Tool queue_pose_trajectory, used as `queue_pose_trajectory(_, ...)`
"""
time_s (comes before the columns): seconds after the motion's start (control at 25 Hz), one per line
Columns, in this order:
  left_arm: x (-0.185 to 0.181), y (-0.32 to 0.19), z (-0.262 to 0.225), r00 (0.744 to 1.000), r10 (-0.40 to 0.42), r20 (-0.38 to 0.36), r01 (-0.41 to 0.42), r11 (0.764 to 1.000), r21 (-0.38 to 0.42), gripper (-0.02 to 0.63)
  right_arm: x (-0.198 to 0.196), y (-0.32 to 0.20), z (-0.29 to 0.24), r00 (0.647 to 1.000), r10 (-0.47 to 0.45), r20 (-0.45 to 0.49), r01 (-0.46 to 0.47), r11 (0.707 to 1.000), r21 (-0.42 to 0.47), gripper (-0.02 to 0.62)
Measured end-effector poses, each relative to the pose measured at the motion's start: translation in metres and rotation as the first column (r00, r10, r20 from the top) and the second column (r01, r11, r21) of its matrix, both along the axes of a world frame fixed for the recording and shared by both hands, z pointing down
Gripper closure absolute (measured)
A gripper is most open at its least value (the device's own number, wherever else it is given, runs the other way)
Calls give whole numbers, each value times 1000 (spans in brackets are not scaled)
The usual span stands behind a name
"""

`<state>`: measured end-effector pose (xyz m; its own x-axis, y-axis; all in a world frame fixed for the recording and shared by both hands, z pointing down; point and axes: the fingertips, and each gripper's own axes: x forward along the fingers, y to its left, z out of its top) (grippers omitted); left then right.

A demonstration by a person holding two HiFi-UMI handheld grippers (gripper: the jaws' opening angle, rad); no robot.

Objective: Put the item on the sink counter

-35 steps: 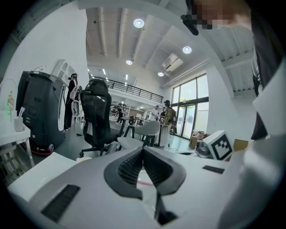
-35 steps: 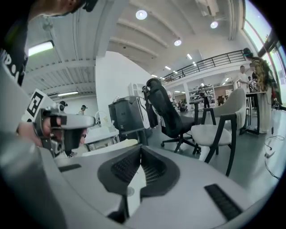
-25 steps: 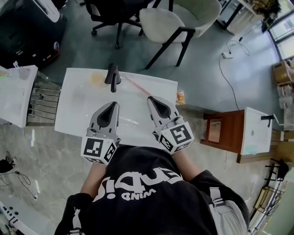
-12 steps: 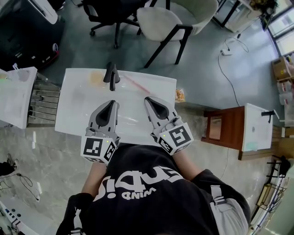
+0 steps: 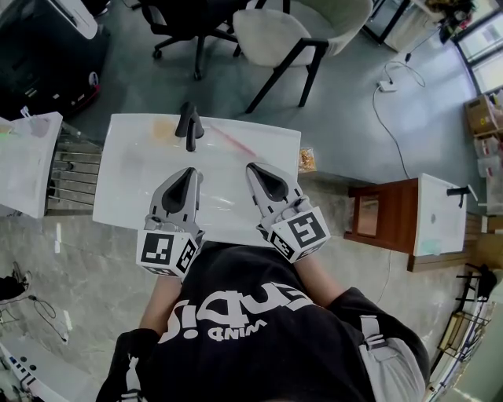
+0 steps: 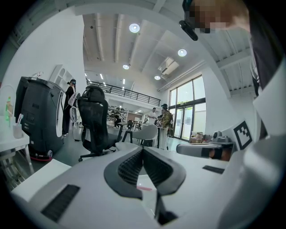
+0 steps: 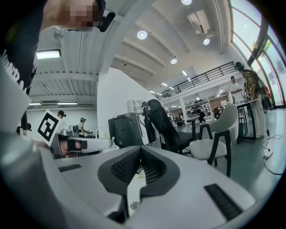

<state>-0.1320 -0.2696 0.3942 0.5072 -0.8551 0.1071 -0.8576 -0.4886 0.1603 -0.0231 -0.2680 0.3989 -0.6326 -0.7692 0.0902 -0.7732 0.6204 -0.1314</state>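
Note:
A thin pink stick-like item [image 5: 231, 142] lies on the white sink counter [image 5: 134, 188], to the right of the black faucet [image 5: 189, 126]. My left gripper [image 5: 189, 173] hovers over the sink's near middle, shut and empty. To its right is my right gripper [image 5: 253, 168], also shut and empty, short of the pink item. In the left gripper view the jaws [image 6: 143, 150] are pressed together, and a pink streak [image 6: 144, 188] shows below them. In the right gripper view the right gripper [image 7: 140, 150] has its jaws closed on nothing.
An orange smear [image 5: 163, 129] marks the sink's far left. A white side table [image 5: 27, 161] and a metal rack [image 5: 72, 177] stand on the left. A beige chair [image 5: 295, 31] and a black office chair [image 5: 185, 20] are beyond. A wooden stand [image 5: 381, 224] sits right, with a small packet [image 5: 307, 162] on the floor.
Almost nothing has changed. Both grippers stay shut over the sink, and the head view has shifted slightly.

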Motion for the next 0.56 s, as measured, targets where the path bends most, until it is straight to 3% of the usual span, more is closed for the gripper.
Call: queue_pose_trajectory(0.56,8,3,4,1000,13,4,-13,1000,-12,584,4,1,6,1000,-7,-6,6,1000,-23,577)
